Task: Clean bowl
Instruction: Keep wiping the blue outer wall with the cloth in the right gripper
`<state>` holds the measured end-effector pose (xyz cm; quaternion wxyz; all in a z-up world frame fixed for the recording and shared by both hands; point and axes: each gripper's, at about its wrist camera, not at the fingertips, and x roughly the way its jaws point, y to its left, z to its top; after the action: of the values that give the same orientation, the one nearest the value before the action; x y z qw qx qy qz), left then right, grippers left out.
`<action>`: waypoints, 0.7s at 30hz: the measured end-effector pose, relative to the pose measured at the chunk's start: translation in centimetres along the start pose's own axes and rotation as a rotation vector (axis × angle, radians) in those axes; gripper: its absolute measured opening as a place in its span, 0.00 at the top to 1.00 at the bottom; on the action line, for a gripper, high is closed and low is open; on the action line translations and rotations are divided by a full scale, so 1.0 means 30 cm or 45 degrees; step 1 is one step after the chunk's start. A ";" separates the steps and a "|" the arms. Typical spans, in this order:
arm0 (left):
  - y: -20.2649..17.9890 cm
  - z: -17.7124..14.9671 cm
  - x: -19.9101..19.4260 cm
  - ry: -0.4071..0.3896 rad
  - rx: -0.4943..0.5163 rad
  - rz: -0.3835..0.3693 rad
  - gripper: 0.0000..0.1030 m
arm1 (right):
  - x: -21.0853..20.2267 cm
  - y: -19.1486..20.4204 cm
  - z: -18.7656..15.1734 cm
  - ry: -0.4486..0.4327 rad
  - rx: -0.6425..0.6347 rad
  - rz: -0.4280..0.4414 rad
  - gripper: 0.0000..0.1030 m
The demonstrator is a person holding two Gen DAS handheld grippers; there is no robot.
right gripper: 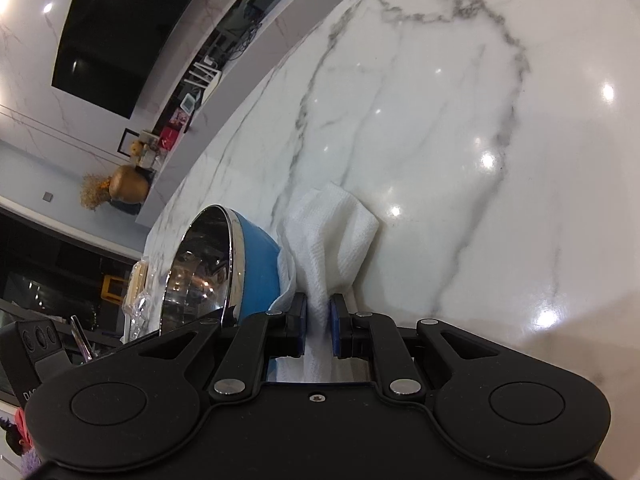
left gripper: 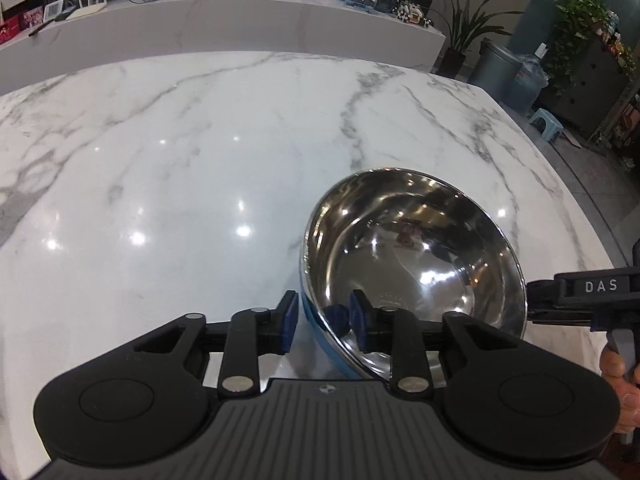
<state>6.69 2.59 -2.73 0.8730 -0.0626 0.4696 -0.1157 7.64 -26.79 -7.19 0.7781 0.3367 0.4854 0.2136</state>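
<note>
A steel bowl (left gripper: pixel 416 248) with a blue outside sits tilted on the white marble table (left gripper: pixel 180 160). My left gripper (left gripper: pixel 323 312) straddles the bowl's near rim, one pad outside and one inside, gripping it. In the right wrist view the bowl (right gripper: pixel 224 264) is at the lower left, tipped on its side. My right gripper (right gripper: pixel 318 320) is shut on a white cloth (right gripper: pixel 332 232) that touches the bowl's blue outer wall. The right gripper's body (left gripper: pixel 588 292) shows at the right edge of the left wrist view.
The table's right edge (left gripper: pixel 560 152) drops to the floor, with a blue stool (left gripper: pixel 546 120) and plants beyond. A long counter (left gripper: pixel 200 20) with small items runs behind the table. A plastic-wrapped packet (right gripper: pixel 138 292) lies beside the bowl.
</note>
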 end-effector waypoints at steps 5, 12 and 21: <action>0.039 0.015 0.000 -0.030 -0.057 0.001 0.86 | -0.019 0.007 0.007 -0.017 -0.012 0.036 0.89; 0.040 0.023 0.001 -0.051 -0.054 0.020 0.87 | -0.105 -0.009 0.030 -0.183 0.040 0.256 0.89; 0.032 0.030 0.001 -0.063 -0.025 0.026 0.87 | -0.063 -0.014 0.031 -0.111 0.069 0.203 0.89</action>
<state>7.58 3.51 -2.47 0.8847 -0.0694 0.4498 -0.1006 7.65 -28.62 -6.06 0.7695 0.4041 0.4284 0.2470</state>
